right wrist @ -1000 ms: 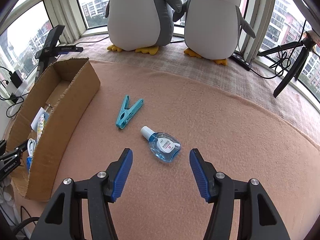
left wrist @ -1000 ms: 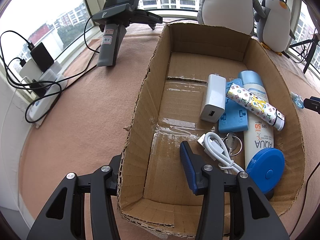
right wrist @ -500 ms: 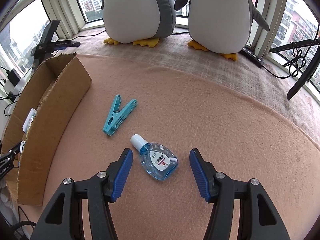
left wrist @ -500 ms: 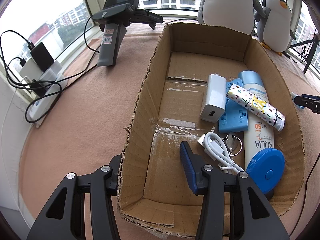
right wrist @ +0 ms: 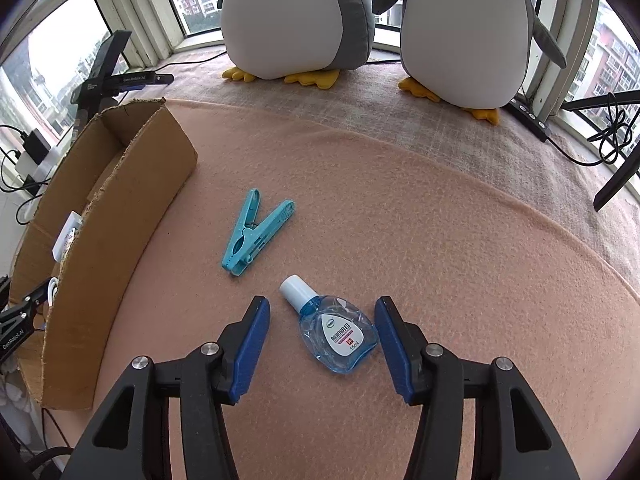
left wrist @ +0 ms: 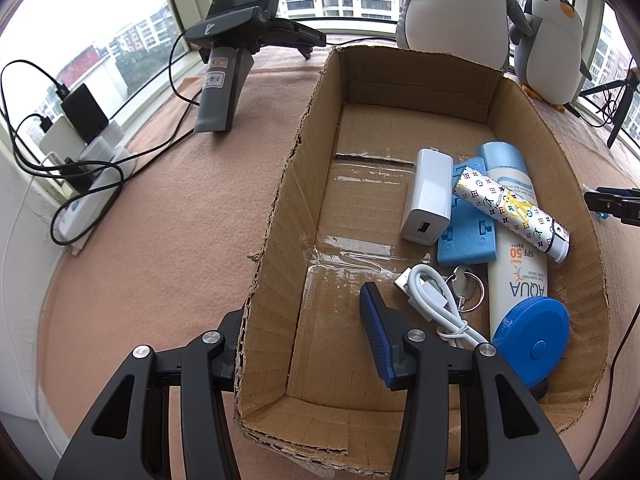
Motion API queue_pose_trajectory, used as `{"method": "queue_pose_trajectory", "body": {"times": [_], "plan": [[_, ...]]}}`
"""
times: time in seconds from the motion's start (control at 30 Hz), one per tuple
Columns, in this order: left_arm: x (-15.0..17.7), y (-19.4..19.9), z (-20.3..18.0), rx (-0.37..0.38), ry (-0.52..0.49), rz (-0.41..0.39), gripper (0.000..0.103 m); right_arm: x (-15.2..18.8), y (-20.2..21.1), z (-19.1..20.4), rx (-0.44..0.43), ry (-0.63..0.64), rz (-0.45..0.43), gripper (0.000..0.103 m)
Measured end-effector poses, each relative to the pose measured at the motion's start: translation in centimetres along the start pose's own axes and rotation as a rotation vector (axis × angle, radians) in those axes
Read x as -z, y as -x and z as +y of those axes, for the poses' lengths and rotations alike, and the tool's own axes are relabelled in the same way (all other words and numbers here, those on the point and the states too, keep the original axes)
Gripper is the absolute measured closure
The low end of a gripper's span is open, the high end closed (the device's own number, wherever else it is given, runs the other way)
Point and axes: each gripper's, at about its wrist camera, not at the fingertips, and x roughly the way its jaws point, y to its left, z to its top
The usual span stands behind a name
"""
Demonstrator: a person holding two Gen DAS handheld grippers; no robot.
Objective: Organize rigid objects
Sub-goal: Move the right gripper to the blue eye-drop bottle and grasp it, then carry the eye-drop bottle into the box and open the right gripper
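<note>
The right gripper [right wrist: 322,344] stood wide open and empty, its blue pads flanking the small eye-drop bottle [right wrist: 338,330] lying flat on the pink cloth [right wrist: 440,220]. Squeezing across the broad body, clear of the cap, would likely hold best. Just beyond lay the teal clothespin [right wrist: 254,236], then the cardboard box [right wrist: 120,208]. Only the left wrist view showed the left gripper [left wrist: 300,332], open, straddling the box wall, and the charger [left wrist: 428,196] and sunscreen [left wrist: 516,240] inside.
</note>
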Motion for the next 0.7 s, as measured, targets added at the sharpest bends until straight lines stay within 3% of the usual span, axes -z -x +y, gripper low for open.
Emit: {"method": "queue_pose_trajectory", "body": {"times": [0.4, 0.7], "plan": [[0.0, 0.0, 0.0, 0.0, 0.001, 0.0, 0.057, 0.3, 0.0, 1.3, 0.053, 0.058, 0.037, 0.073], [0.1, 0.0, 0.1, 0.001, 0.004, -0.001, 0.057, 0.8, 0.3, 1.7, 0.074, 0.042, 0.025, 0.074]]}}
